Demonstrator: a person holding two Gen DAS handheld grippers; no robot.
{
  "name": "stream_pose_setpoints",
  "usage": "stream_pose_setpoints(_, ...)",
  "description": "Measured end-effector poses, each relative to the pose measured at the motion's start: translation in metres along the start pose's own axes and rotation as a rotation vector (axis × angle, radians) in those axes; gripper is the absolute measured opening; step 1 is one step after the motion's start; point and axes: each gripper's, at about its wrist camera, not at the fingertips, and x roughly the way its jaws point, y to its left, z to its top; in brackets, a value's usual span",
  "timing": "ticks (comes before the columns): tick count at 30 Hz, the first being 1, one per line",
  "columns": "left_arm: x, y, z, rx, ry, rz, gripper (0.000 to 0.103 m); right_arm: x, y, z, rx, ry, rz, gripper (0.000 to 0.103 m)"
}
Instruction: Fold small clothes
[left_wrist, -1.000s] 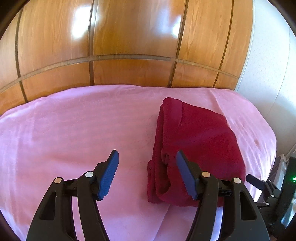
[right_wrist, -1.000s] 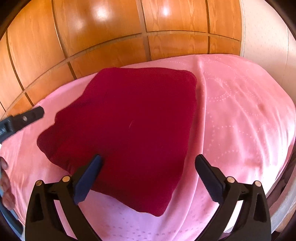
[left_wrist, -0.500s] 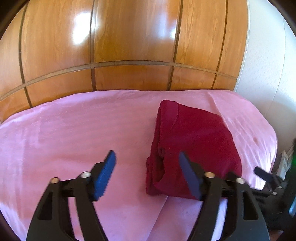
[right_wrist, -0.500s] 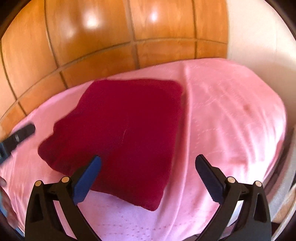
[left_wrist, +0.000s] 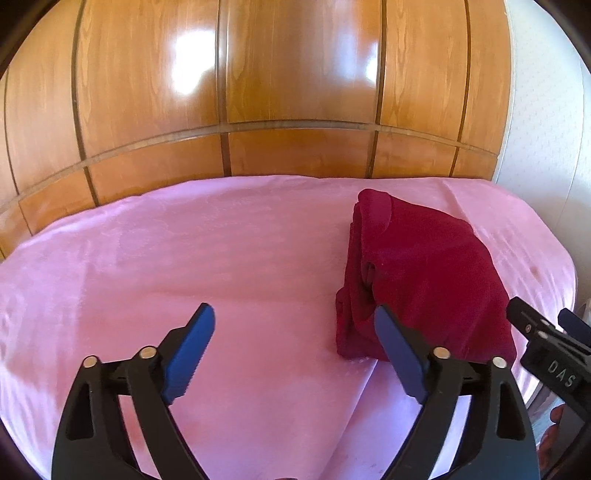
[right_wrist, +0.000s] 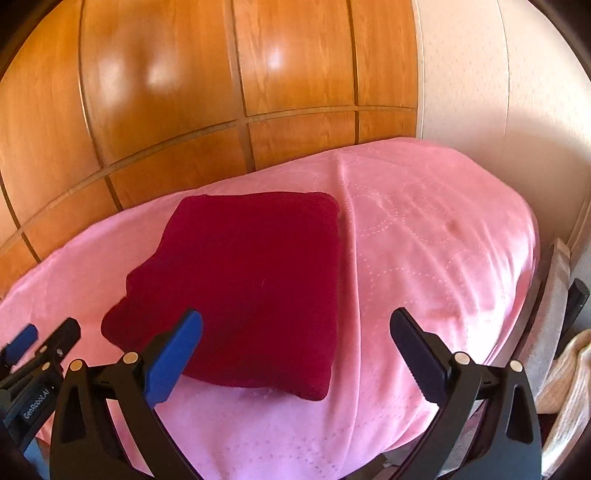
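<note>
- My left gripper (left_wrist: 293, 345) is spread wide, holding nothing, above bare pink bedspread (left_wrist: 184, 258).
- My right gripper (right_wrist: 295, 350) is likewise spread and holding nothing.
- The folded maroon garment (right_wrist: 255, 280) lies at its 11 o'clock, layered edges facing left.
- Open bedspread runs left; the wooden panelling (left_wrist: 258, 92) borders the far edge.

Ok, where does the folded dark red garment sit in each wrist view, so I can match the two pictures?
Left wrist view: the folded dark red garment lies right of centre on the pink bedspread, partly behind the left gripper.
Right wrist view: the same garment lies centre-left, ahead of the right gripper, apart from it.
Shared landmark: the wooden panelled wall behind the bed.
</note>
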Motion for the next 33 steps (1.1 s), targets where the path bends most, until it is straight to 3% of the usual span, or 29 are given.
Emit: stream_pose_setpoints(33,-0.008,-0.013,-0.003,0.024,0.009,-0.024,0.093,-0.005,0.006,-0.007,-0.046,-0.035,0.003,0.101)
